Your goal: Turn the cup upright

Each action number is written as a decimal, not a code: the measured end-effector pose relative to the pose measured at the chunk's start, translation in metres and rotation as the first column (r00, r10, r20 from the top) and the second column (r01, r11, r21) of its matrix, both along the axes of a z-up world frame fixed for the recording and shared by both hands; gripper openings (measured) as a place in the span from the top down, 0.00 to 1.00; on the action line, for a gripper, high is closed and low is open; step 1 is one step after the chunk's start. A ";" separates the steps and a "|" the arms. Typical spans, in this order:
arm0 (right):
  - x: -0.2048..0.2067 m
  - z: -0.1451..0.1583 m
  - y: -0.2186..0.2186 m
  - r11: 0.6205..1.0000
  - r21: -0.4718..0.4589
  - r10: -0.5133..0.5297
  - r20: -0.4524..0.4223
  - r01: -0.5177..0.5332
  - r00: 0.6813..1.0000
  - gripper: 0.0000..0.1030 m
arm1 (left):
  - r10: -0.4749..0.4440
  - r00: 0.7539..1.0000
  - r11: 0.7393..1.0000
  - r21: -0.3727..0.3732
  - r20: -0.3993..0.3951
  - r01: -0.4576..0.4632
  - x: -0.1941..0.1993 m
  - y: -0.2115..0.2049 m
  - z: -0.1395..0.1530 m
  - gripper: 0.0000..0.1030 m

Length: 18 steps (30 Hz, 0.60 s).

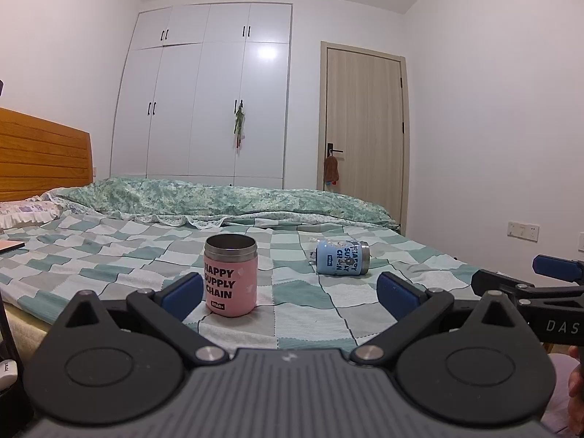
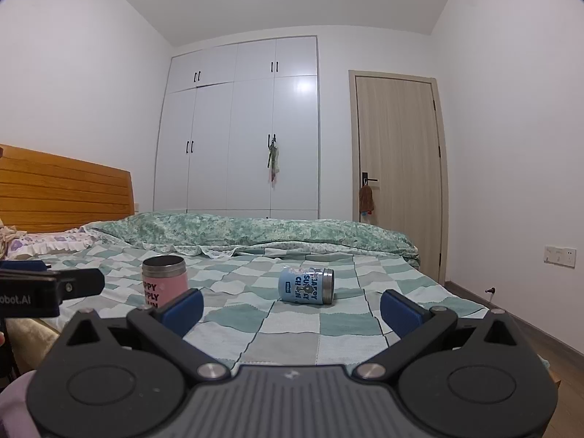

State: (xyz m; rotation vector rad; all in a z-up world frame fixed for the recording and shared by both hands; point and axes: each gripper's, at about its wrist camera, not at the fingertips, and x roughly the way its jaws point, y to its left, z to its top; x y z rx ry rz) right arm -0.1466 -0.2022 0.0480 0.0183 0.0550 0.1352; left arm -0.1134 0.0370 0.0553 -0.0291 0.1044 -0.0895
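Both grippers hover low over the near edge of the bed (image 1: 109,255), fingers spread wide and holding nothing. From the left gripper (image 1: 290,294), the pink cup (image 1: 230,276) stands upright on the checked sheet, steel mouth up, just ahead of the left pad (image 1: 182,294). Right of it and farther in, well apart, the blue cup (image 1: 342,257) lies on its side, its steel rim toward the bed's right edge. From the right gripper (image 2: 292,304), the pink cup (image 2: 164,277) sits left, partly behind the left pad (image 2: 184,308), and the blue cup (image 2: 306,286) lies ahead between the pads, clear of both. A rumpled quilt (image 2: 255,231) runs along the far edge.
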 end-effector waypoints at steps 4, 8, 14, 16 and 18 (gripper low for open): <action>0.000 0.000 0.000 1.000 0.001 0.000 0.001 0.000 1.000 0.00 | 0.000 1.000 1.000 0.000 0.000 0.000 0.000 0.000 0.000 0.00; 0.000 -0.001 0.001 1.000 0.001 0.000 0.001 0.000 1.000 0.00 | 0.000 1.000 1.000 0.000 0.000 0.000 0.000 -0.001 0.000 0.00; 0.000 -0.001 0.001 1.000 0.003 -0.001 0.002 0.001 1.000 0.00 | -0.003 1.000 1.000 0.001 0.003 0.003 0.000 -0.001 -0.001 0.00; 0.001 -0.002 0.002 1.000 0.003 -0.001 0.001 0.001 1.000 0.00 | -0.002 1.000 1.000 0.002 0.003 0.002 0.000 -0.001 -0.001 0.00; 0.000 -0.002 0.002 1.000 0.003 -0.001 0.002 0.001 1.000 0.00 | -0.002 1.000 1.000 0.001 0.004 0.002 0.000 -0.001 -0.001 0.00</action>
